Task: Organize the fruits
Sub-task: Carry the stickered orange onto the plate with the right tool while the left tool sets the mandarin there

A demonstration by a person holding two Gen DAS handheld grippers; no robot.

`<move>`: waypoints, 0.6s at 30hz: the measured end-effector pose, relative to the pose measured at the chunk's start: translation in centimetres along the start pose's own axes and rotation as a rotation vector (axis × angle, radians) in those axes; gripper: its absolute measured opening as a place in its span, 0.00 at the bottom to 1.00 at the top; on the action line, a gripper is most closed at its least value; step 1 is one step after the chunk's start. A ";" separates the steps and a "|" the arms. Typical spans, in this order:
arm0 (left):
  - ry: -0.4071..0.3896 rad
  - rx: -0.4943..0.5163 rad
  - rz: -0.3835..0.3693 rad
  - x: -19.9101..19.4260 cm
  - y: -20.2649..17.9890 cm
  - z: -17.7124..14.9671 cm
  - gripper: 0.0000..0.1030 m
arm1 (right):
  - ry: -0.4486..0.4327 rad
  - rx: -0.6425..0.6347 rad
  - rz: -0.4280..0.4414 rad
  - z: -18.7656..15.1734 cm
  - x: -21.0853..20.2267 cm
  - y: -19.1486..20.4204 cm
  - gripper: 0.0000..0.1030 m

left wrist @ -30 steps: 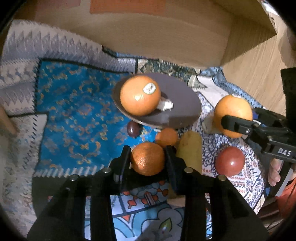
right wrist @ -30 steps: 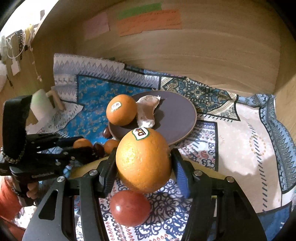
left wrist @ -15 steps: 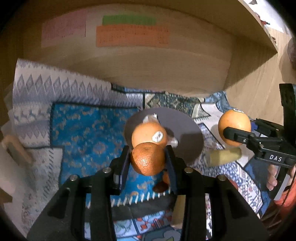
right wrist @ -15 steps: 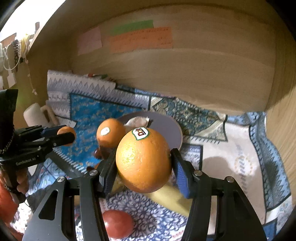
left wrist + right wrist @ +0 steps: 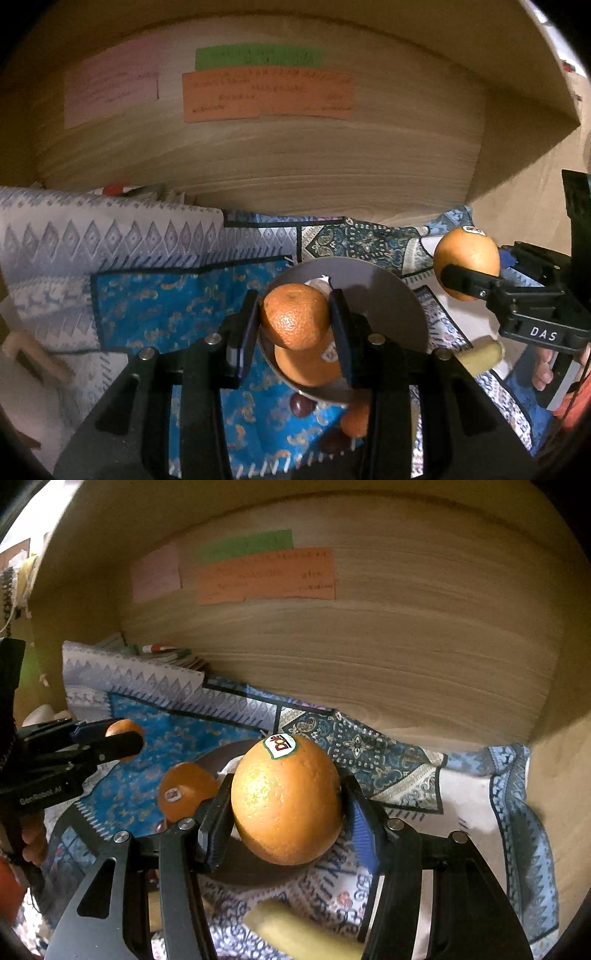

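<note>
Left gripper (image 5: 295, 321) — clamped on small mandarin (image 5: 295, 320), held above the plate (image 5: 384, 291). Right gripper (image 5: 286, 805) — clamped on stickered orange (image 5: 287, 800), aloft beside the plate. Step, judged: carrying fruit to plate. Next calls for lowering beside the resting orange (image 5: 185, 790), then releasing.

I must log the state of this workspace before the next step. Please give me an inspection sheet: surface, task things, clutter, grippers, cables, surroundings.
Surface: patterned cloth, blue and grey-white, covers the bottom of a wooden alcove.
Task things: grey plate with a stickered orange and a pale scrap on it; small dark fruits, a small orange fruit and a pale yellow fruit lie on the cloth.
Clutter: a light object at far left, unclear.
Grippers: left gripper shut on a mandarin; right gripper shut on a large orange, both held above the cloth.
Cables: nothing seen.
Surroundings: wooden back wall with pink, green and orange paper notes.
</note>
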State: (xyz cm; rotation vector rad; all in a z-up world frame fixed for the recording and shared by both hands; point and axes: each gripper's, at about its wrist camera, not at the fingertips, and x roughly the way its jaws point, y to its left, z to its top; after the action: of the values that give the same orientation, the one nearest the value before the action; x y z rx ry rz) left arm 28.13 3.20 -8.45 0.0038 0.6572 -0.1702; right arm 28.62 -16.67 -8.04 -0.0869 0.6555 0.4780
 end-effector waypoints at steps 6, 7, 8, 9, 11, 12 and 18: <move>0.040 -0.002 0.005 3.0 0.4 1.0 0.36 | 0.041 -0.007 0.001 0.7 2.6 -0.4 0.50; 0.048 -0.002 0.003 3.5 0.5 1.1 0.36 | 0.048 -0.008 0.002 0.8 2.9 -0.5 0.50; 0.054 -0.002 0.002 4.0 0.6 1.2 0.36 | 0.056 -0.009 0.001 1.0 3.4 -0.6 0.50; 0.065 -0.002 0.003 4.6 0.6 1.3 0.36 | 0.062 -0.013 -0.001 1.1 3.8 -0.7 0.50; 0.081 -0.005 0.002 5.7 0.8 1.5 0.36 | 0.075 -0.024 -0.011 1.3 4.7 -0.8 0.51; 0.092 -0.010 0.002 6.4 0.8 1.7 0.36 | 0.081 -0.028 -0.013 1.4 5.1 -0.8 0.51; 0.142 -0.020 -0.010 9.2 0.7 1.8 0.36 | 0.128 -0.038 0.002 1.5 7.4 -0.8 0.51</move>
State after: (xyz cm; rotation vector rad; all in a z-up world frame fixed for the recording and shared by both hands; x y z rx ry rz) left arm 36.45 2.40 -12.68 -0.0071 0.8004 -0.1737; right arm 34.95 -14.03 -11.39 -0.1535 0.7724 0.4901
